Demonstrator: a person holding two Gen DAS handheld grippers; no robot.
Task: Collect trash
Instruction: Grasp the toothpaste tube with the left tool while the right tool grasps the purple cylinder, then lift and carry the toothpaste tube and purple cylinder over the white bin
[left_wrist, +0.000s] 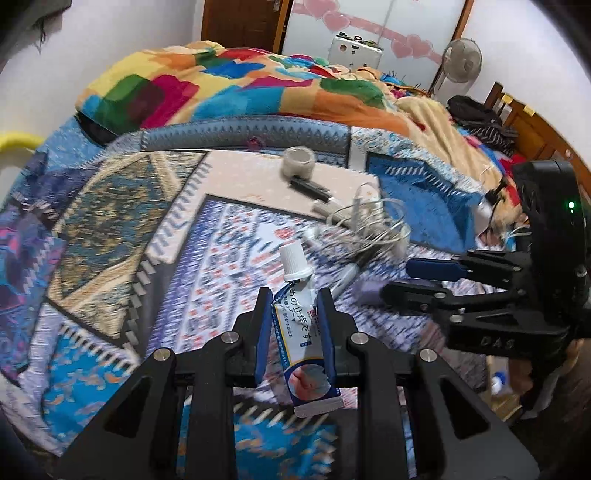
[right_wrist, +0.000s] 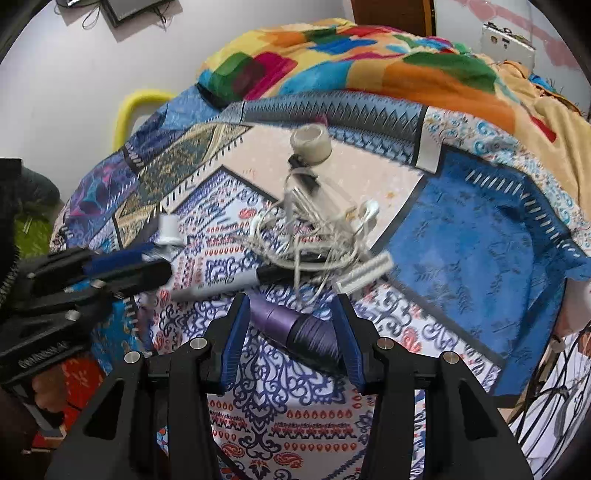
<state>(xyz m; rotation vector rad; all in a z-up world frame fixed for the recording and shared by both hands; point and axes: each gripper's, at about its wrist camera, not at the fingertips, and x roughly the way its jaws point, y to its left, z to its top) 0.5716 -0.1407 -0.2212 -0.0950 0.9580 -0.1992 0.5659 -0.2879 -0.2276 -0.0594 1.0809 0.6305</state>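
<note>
Left gripper (left_wrist: 293, 314) tilted steeply down over patterned bedspread (left_wrist: 110, 236), jaws clamped on white ointment tube (left_wrist: 301, 328), cap pointing away. Right gripper (right_wrist: 291, 325) angled down likewise, jaws partly closed around purple thread spool (right_wrist: 295, 326), near bed's front edge; contact unclear.

Bed (left_wrist: 92, 206) w/ patchwork cover fills the room's middle. Bright multicolour blanket (left_wrist: 236, 77) heaped at its far side. Behind the blanket: brown wooden door (left_wrist: 243, 22), frosted panel w/ pink hearts (left_wrist: 373, 22). Standing fan (left_wrist: 461, 59) right of the panel. White walls (right_wrist: 74, 81).
</note>
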